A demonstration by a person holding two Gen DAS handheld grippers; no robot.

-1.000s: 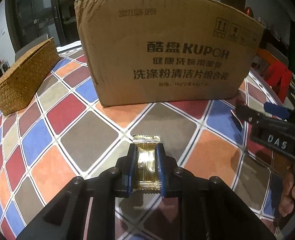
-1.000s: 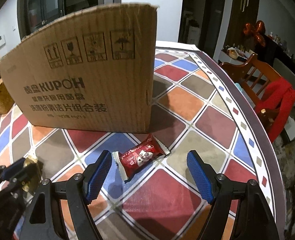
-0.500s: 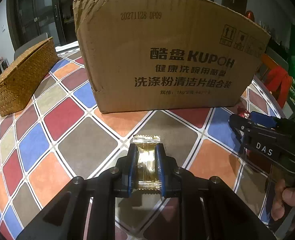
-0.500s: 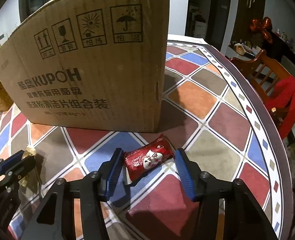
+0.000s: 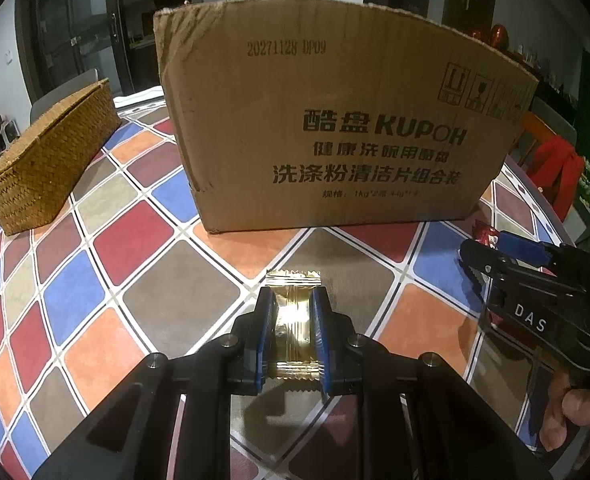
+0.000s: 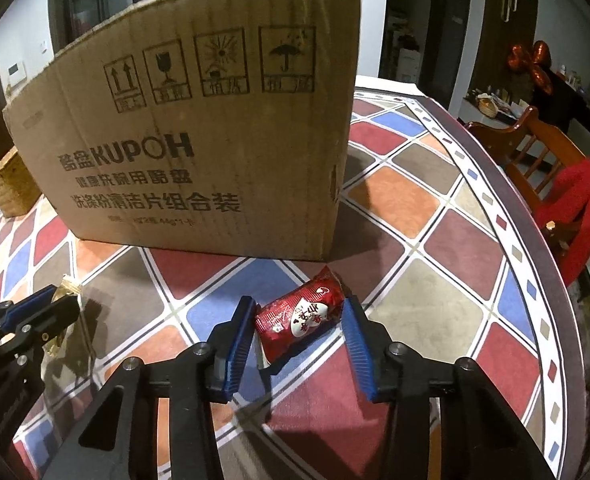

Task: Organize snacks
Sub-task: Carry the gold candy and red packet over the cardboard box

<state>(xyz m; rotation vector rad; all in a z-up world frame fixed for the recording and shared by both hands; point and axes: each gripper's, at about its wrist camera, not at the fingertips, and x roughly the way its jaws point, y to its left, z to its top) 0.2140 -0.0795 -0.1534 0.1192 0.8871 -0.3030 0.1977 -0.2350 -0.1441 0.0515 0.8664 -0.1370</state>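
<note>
My left gripper [image 5: 291, 304] is shut on a gold foil snack packet [image 5: 293, 326] and holds it just above the patterned table. It also shows in the right wrist view [image 6: 51, 304] at the left edge. My right gripper [image 6: 299, 312] has closed around a red snack packet [image 6: 299, 318]; both blue pads touch its ends and it lies tilted, near the table. In the left wrist view the right gripper [image 5: 491, 246] sits at the right with the red packet [image 5: 485, 234] at its tip. A large cardboard box [image 5: 335, 120] stands just behind both snacks.
A woven basket [image 5: 51, 160] sits at the far left of the table, also in the right wrist view [image 6: 11, 184]. The table's curved edge [image 6: 535, 280] runs along the right, with a wooden chair draped in red cloth [image 6: 575, 192] beyond it.
My right gripper moved forward and closed from wide open onto the red packet. My left gripper kept its hold on the gold packet and rose slightly.
</note>
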